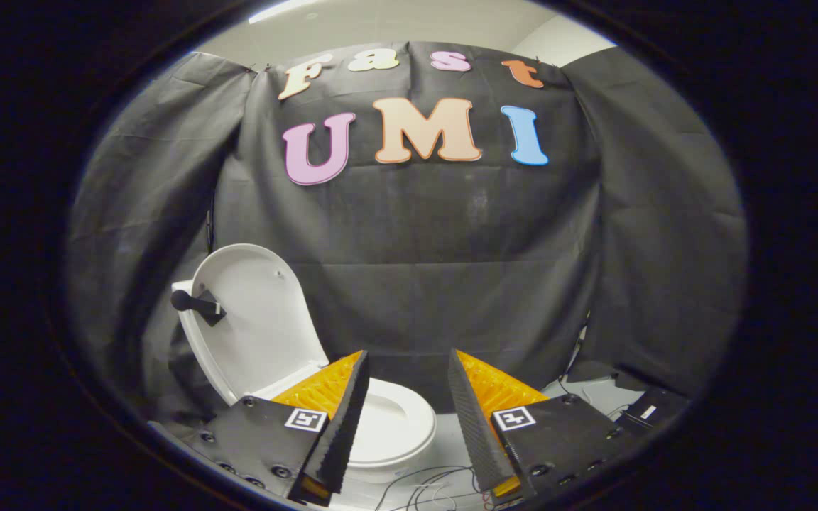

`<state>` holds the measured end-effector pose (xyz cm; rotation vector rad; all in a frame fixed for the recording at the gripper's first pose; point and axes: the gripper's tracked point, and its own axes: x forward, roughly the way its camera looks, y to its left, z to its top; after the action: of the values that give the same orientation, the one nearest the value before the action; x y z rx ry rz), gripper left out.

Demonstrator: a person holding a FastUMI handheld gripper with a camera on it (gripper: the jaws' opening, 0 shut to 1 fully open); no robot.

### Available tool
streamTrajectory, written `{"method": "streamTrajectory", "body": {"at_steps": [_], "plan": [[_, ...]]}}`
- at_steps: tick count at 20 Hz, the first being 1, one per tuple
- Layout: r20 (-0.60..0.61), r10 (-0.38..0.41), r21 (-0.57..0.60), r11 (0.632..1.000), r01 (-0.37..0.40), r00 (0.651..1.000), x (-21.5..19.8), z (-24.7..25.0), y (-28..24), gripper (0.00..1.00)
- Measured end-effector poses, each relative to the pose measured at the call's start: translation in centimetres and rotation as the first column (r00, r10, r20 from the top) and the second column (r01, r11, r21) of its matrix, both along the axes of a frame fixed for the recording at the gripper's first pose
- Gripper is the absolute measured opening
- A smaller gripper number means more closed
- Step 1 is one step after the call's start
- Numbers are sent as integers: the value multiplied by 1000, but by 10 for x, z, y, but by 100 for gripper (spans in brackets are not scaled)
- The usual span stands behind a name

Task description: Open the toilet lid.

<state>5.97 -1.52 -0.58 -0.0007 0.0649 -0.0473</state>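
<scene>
A white toilet [398,433] stands on the floor against the black cloth wall, below and just beyond my fingers. Its lid [256,323] is raised, leaning back and to the left, with its inner face showing. A dark knob-like handle [196,304] sticks out from the lid's left edge. The seat ring lies flat on the bowl, partly hidden by my left finger. My gripper [405,362] is open, and its gap looks onto the wall and the seat's right part. Nothing is between the fingers.
Thin cables [423,486] lie on the pale floor in front of the toilet. A dark box-like device [647,411] sits on the floor to the right, near the cloth's foot. The black cloth wall closes the booth behind and on both sides.
</scene>
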Motion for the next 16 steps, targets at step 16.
{"method": "streamTrajectory", "body": {"at_steps": [16], "plan": [[-9, 35, 26, 999, -35, 999, -13, -3, 6, 70]]}}
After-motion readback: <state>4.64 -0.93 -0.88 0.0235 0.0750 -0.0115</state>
